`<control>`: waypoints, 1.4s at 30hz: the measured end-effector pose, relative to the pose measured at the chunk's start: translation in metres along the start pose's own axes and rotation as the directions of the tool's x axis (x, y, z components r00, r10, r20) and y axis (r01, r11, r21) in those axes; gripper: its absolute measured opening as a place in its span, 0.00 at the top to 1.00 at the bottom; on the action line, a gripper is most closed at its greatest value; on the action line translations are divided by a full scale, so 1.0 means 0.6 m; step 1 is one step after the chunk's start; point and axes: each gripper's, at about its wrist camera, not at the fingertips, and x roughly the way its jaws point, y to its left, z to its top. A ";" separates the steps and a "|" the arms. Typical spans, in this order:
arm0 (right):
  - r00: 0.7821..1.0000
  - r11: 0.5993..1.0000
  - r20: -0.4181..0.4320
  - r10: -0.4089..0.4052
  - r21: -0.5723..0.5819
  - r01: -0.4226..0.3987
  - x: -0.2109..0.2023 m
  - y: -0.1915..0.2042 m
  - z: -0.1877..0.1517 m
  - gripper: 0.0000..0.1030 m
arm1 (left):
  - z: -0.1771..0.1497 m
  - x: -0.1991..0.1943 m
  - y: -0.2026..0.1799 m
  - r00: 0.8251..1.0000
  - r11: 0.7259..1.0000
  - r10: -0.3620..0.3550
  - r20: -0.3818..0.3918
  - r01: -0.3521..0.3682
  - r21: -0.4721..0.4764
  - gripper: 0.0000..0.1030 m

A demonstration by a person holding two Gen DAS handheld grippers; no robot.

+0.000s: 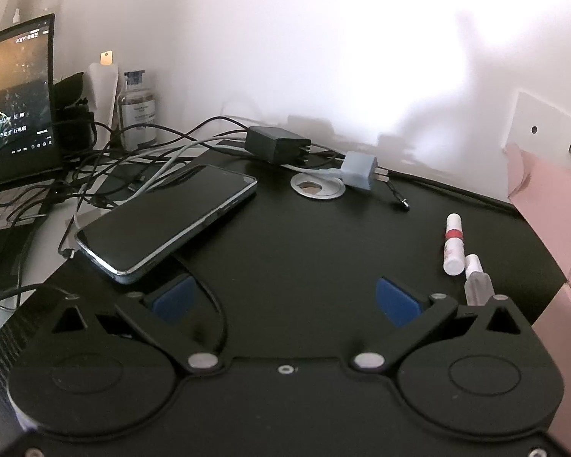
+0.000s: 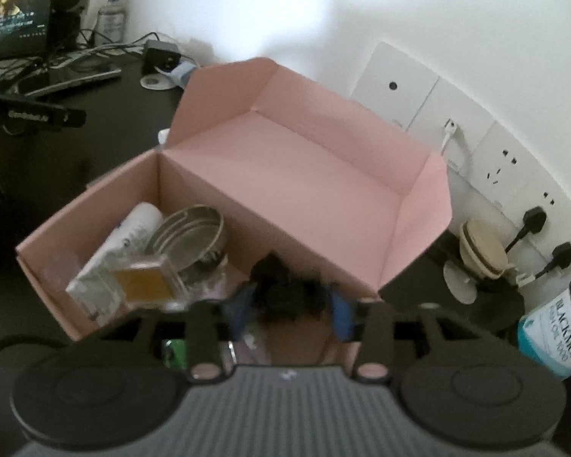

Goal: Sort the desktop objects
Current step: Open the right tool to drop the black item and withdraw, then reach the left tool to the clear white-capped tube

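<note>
In the right wrist view my right gripper (image 2: 290, 314) hangs over the near edge of an open pink cardboard box (image 2: 323, 175). A black fuzzy clump (image 2: 285, 291) sits between its blue pads (image 2: 340, 316), which stand apart from it; the picture is blurred. The box holds a white tube (image 2: 142, 222), a round metal tin (image 2: 190, 236), a clear square bottle of amber liquid (image 2: 148, 282) and a white packet (image 2: 95, 289). In the left wrist view my left gripper (image 1: 285, 299) is open and empty just above the black desk, near a dark phone (image 1: 167, 221) and two white tubes (image 1: 453, 243).
A black charger (image 1: 278, 144), a blue-grey plug (image 1: 361, 171), tangled cables (image 1: 106, 152), a laptop (image 1: 15, 103) and a clear bottle (image 1: 137, 106) crowd the back left. The pink box (image 1: 552, 221) stands at the right. Wall sockets (image 2: 514, 175), a beige stand (image 2: 479, 251) and a brown bottle (image 2: 559, 335) lie beyond it.
</note>
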 end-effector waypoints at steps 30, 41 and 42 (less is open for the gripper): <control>0.897 0.650 0.396 0.197 0.632 -0.421 -0.005 -0.161 -0.117 0.01 | -0.023 -0.016 -0.055 0.998 0.982 -0.063 0.001 0.062 0.177 0.00; 0.881 0.388 0.436 0.182 0.792 -0.472 0.018 -0.196 -0.150 0.01 | -0.030 -0.027 -0.075 0.997 0.964 -0.074 0.021 0.066 0.256 0.00; 0.882 0.365 0.433 0.188 0.803 -0.472 0.023 -0.198 -0.153 0.01 | -0.030 -0.027 -0.075 0.997 0.964 -0.073 0.020 0.066 0.258 0.00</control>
